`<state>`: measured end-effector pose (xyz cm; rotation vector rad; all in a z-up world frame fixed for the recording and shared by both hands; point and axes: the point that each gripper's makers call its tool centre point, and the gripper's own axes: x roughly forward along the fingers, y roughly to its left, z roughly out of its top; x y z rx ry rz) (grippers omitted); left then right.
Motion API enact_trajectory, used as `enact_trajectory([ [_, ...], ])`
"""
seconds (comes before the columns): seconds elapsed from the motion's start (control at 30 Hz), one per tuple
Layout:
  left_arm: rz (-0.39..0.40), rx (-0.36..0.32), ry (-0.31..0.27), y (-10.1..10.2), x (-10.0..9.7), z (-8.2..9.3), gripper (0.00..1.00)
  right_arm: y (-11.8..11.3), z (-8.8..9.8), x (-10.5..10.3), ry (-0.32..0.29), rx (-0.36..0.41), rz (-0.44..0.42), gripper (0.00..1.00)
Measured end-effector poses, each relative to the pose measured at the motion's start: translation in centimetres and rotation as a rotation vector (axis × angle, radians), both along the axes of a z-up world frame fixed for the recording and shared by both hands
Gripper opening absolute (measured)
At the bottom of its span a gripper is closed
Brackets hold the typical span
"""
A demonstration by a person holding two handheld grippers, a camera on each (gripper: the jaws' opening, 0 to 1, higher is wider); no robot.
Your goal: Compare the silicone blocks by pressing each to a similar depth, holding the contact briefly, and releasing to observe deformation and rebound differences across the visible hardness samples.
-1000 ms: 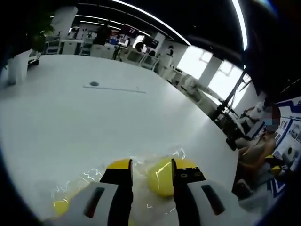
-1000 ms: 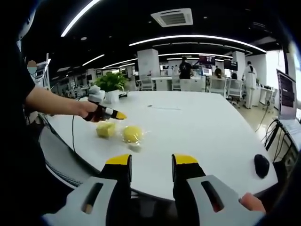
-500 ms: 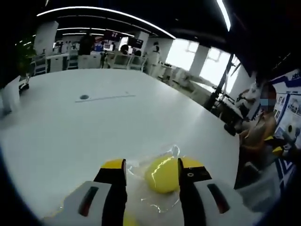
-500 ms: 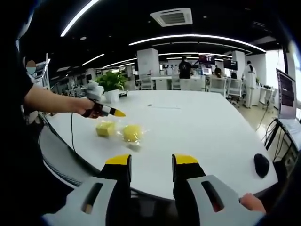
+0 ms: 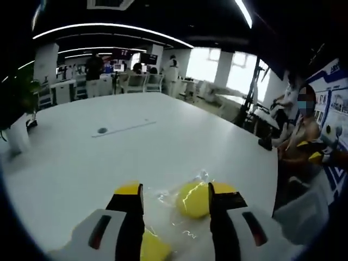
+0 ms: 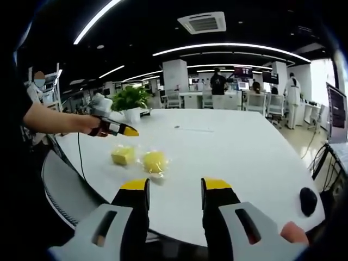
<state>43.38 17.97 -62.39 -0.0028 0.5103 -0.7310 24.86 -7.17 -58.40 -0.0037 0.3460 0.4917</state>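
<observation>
Two yellow silicone blocks lie in clear plastic wrap on the white table (image 6: 234,147). In the right gripper view the square block (image 6: 123,155) is to the left of the round block (image 6: 155,161). A hand holds my left gripper (image 6: 120,129) in the air just above and behind the square block, touching neither. In the left gripper view my left gripper (image 5: 176,190) is open, with the round block (image 5: 193,198) seen beyond its right jaw and the square block (image 5: 153,247) low between the jaws. My right gripper (image 6: 175,185) is open and holds nothing, near the table's front edge.
A black mouse (image 6: 308,200) lies at the table's right edge. A potted plant (image 6: 130,100) stands at the far left of the table. A thin strip and a round port (image 5: 103,130) mark the table's middle. A seated person (image 5: 299,141) is beyond the right edge.
My left gripper has lifted a little above the square block and levelled out. The square block now shows between its jaws. The right gripper has hardly moved.
</observation>
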Motion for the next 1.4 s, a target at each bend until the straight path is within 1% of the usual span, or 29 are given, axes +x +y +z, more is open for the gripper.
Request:
enact_trajectory([
  [0.17,-0.043,0.037,-0.036,0.7,-0.7,0.5,0.49,0.4,-0.4,0.3,0.012,0.014,0.009,0.36],
  [0.37,-0.063,0.047,-0.060,1.7,-1.6,1.2,0.50,1.0,-0.6,0.6,0.013,0.012,0.021,0.37],
  [0.43,-0.058,0.035,-0.063,2.1,-1.9,1.5,0.51,1.0,-0.7,0.8,0.012,0.007,0.020,0.37],
  [0.53,-0.053,0.028,-0.074,2.9,-2.6,2.0,0.52,1.1,-0.7,1.1,0.012,0.008,0.018,0.37],
  [0.6,-0.062,0.036,-0.082,3.4,-3.1,2.1,0.53,1.2,-0.8,1.1,0.017,0.007,0.018,0.37],
  [0.67,-0.091,0.058,-0.109,4.0,-3.9,2.4,0.54,1.2,-0.7,1.2,0.004,0.004,0.017,0.37],
  [0.73,-0.110,0.067,-0.129,4.5,-4.6,2.7,0.54,1.1,-0.7,1.4,0.004,0.004,0.015,0.37],
  [0.77,-0.129,0.064,-0.144,4.8,-5.3,3.0,0.54,0.9,-0.7,1.5,0.003,-0.001,0.010,0.37],
  [0.9,-0.131,0.041,-0.166,5.8,-6.9,3.9,0.55,0.3,-0.7,2.2,0.001,-0.004,-0.009,0.39],
  [1.03,-0.103,0.013,-0.185,7.0,-7.7,4.9,0.56,0.1,-0.8,3.0,-0.006,-0.008,-0.029,0.39],
  [1.13,-0.087,0.009,-0.198,7.9,-8.7,5.5,0.57,-0.1,-1.3,3.9,0.011,-0.022,-0.048,0.40],
  [1.23,-0.080,0.003,-0.207,8.6,-9.9,5.8,0.57,-0.3,-1.4,4.4,0.006,-0.022,-0.060,0.42],
  [1.33,-0.057,-0.043,-0.190,9.4,-11.1,5.9,0.58,-0.2,-1.3,5.0,-0.005,-0.018,-0.069,0.44],
  [1.4,-0.062,-0.040,-0.197,9.7,-11.9,5.9,0.59,-0.1,-1.2,5.2,-0.010,-0.014,-0.070,0.45],
])
